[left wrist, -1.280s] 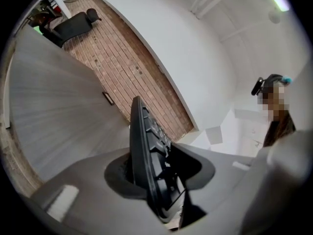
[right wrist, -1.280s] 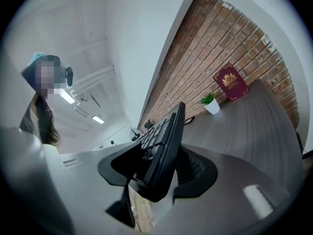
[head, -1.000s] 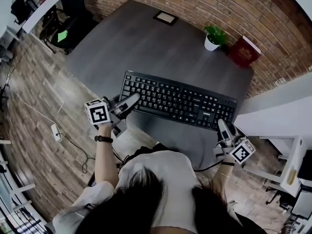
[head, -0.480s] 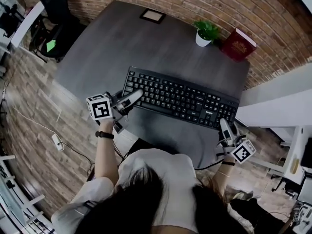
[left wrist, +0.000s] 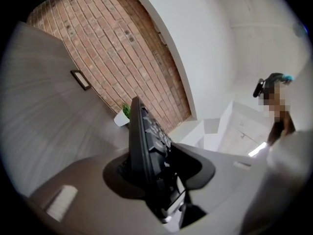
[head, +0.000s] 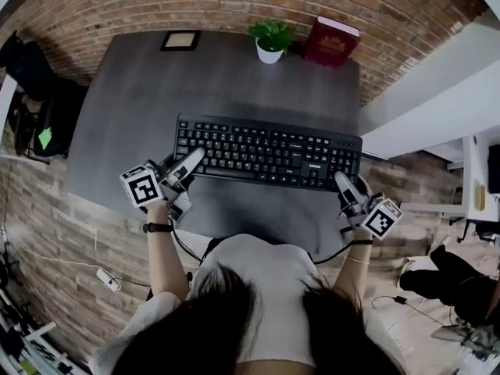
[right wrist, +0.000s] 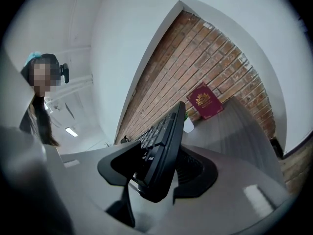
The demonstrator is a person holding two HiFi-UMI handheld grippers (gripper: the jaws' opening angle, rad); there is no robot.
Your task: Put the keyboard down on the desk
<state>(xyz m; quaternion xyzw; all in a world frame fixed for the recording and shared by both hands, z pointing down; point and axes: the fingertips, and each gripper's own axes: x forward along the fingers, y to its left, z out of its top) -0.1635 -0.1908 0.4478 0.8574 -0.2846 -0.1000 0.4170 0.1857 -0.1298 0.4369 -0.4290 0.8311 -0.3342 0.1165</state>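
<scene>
Since a moment ago the keyboard is being swung straight above the table, still being squeezed at both ends by the jaws of the left gripper and the right gripper, and not yet put down.

Keyboard: being covered at the near left corner by the left gripper, at the near right corner by the right gripper; showing key lettering too small to read; not showing whether resting on the desk or held clear of it.
Picture frame, book: showing contents and cover print too small to tell.
Desk's near edge: being hidden partly behind hair.
Dark object: being cut off at the left border, unidentifiable.
</scene>
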